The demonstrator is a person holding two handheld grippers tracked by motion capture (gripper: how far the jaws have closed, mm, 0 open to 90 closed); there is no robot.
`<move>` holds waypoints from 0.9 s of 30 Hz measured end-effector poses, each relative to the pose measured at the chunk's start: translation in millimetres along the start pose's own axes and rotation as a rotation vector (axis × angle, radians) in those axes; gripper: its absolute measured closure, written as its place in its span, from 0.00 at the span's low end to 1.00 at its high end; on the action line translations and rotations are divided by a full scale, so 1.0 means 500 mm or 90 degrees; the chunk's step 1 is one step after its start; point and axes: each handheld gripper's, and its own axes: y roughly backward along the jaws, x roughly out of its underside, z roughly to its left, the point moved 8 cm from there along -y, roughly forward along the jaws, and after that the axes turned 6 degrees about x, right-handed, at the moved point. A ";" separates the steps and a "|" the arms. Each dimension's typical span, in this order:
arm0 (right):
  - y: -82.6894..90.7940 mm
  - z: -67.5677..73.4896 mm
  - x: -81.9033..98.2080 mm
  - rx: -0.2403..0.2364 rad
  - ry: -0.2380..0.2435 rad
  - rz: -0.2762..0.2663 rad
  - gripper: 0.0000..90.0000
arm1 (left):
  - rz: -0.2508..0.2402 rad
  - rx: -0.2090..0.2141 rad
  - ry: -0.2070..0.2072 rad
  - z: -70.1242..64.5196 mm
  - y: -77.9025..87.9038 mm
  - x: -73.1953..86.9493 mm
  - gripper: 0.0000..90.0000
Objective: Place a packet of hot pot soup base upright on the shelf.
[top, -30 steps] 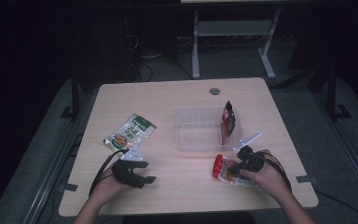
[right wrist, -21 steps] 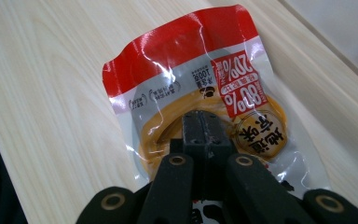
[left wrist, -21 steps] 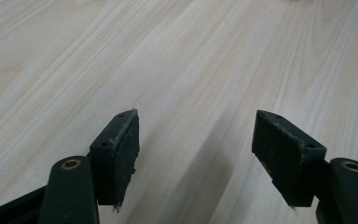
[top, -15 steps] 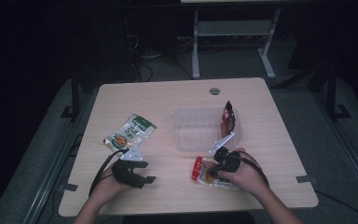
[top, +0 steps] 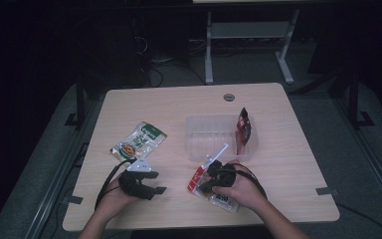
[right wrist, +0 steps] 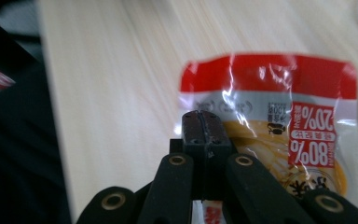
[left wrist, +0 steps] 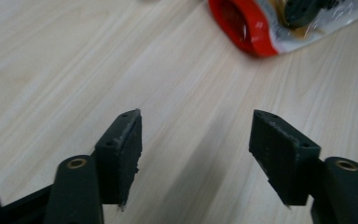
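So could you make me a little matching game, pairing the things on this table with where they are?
Things:
1. green packet
2. dark red packet
3. red and white packet
4. clear tray

Places:
A. standing upright at the tray's right end
B. pinched in the right gripper
C. middle of the table
D. lying flat, just beyond the left gripper

Pairs: 1-D, 2-A, 3-B, 4-C
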 end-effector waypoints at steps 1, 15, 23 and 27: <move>0.012 -0.002 -0.002 0.004 0.001 -0.010 1.00 | -0.012 0.006 0.003 -0.004 0.000 -0.006 0.46; 0.098 0.020 0.114 0.005 -0.060 -0.025 1.00 | -0.019 0.057 -0.063 -0.052 -0.095 -0.143 1.00; 0.088 0.033 0.149 0.000 -0.054 0.004 1.00 | 0.013 0.058 -0.092 -0.052 -0.204 -0.180 1.00; 0.080 0.027 0.157 0.020 -0.051 0.026 1.00 | 0.033 0.063 -0.082 -0.049 -0.228 -0.170 1.00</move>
